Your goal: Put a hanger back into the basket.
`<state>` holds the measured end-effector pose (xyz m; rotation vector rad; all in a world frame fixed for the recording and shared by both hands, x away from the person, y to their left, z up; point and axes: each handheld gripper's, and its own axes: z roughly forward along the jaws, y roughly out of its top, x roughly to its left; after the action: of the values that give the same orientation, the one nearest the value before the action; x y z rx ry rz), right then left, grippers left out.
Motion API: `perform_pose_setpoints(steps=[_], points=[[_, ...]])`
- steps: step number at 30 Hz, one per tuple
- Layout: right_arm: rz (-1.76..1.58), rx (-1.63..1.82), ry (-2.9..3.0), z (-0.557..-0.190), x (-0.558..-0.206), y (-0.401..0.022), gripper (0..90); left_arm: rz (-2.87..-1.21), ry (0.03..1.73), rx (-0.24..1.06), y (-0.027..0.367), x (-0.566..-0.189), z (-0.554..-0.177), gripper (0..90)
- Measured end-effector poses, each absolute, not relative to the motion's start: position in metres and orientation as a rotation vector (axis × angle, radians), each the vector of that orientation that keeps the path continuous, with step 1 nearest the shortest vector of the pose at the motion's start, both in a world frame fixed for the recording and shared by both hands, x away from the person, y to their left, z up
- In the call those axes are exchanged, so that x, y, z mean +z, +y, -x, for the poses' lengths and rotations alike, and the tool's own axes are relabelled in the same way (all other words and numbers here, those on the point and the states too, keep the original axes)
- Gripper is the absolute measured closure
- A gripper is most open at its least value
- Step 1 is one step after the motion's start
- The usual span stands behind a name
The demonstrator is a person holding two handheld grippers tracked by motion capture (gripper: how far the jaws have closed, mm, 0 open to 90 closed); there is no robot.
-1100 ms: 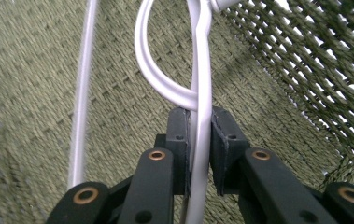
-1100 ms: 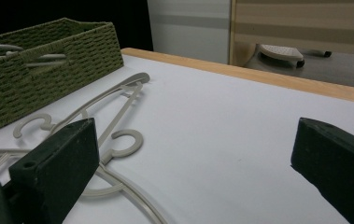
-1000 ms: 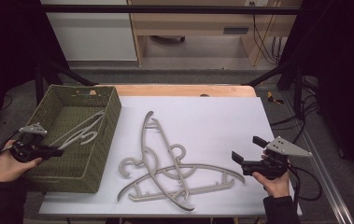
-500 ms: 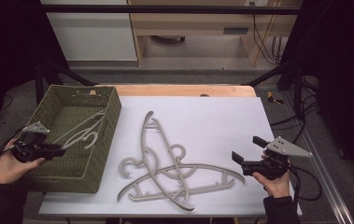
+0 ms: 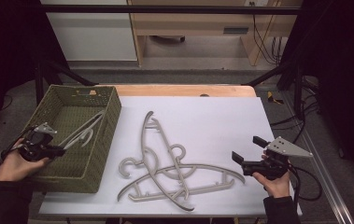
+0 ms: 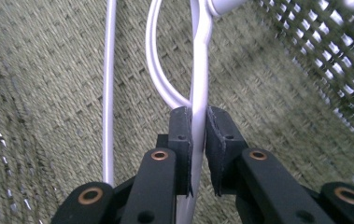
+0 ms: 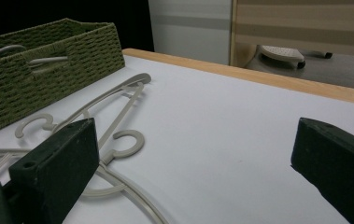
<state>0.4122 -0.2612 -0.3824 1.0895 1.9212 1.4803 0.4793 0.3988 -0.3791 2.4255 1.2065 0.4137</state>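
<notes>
High view puts the left hand (image 5: pixel 9 164) at the near left corner of the green woven basket (image 5: pixel 101 140), its left gripper (image 5: pixel 53 150) reaching level over the near rim. Those jaws have just been closing and now pinch the bar of a white hanger (image 5: pixel 82 131), which slants across the inside of the basket. Left gripper view shows the pads (image 6: pixel 181 135) tight on that bar above the woven floor; the hanger's ends run off the top of the frame. On the near right, the right hand (image 5: pixel 273 179) holds the right gripper (image 5: pixel 248 149) low over the white table (image 5: pixel 212 116), jaws spread wide on nothing. Between them lies a crossed pile of grey hangers (image 5: pixel 174 175); how many overlap is hard to tell.
</notes>
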Motion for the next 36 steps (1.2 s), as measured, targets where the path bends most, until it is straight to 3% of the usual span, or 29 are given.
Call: perform_pose_setpoints(steps=[5, 7, 16, 22, 25, 29, 36], points=[[-1.092, 1.481, 1.924, -0.412, -0.382, -0.262, 1.2, -2.409, 1.215, 0.387, 0.400, -0.382, -0.477, 78.9], [-1.090, 1.479, 1.922, -0.412, -0.382, -0.261, 1.2, -2.386, 1.211, 0.384, 0.400, -0.379, -0.475, 72.2], [-1.091, 1.481, 1.919, -0.412, -0.382, -0.262, 1.2, -2.236, 1.137, 0.472, 0.390, -0.364, -0.462, 57.7], [-1.095, 1.483, 1.922, -0.412, -0.383, -0.262, 1.2, -2.022, 1.102, 0.530, 0.376, -0.351, -0.452, 44.3], [-1.096, 1.482, 1.919, -0.412, -0.382, -0.262, 1.1, -1.963, 1.058, 0.526, 0.370, -0.346, -0.447, 40.1], [-1.093, 1.488, 1.914, -0.412, -0.382, -0.263, 1.1, -1.882, 1.009, 0.529, 0.357, -0.342, -0.440, 26.2], [-1.100, 1.486, 1.914, -0.412, -0.382, -0.264, 1.1, -1.793, 0.957, 0.515, 0.329, -0.345, -0.432, 15.4]])
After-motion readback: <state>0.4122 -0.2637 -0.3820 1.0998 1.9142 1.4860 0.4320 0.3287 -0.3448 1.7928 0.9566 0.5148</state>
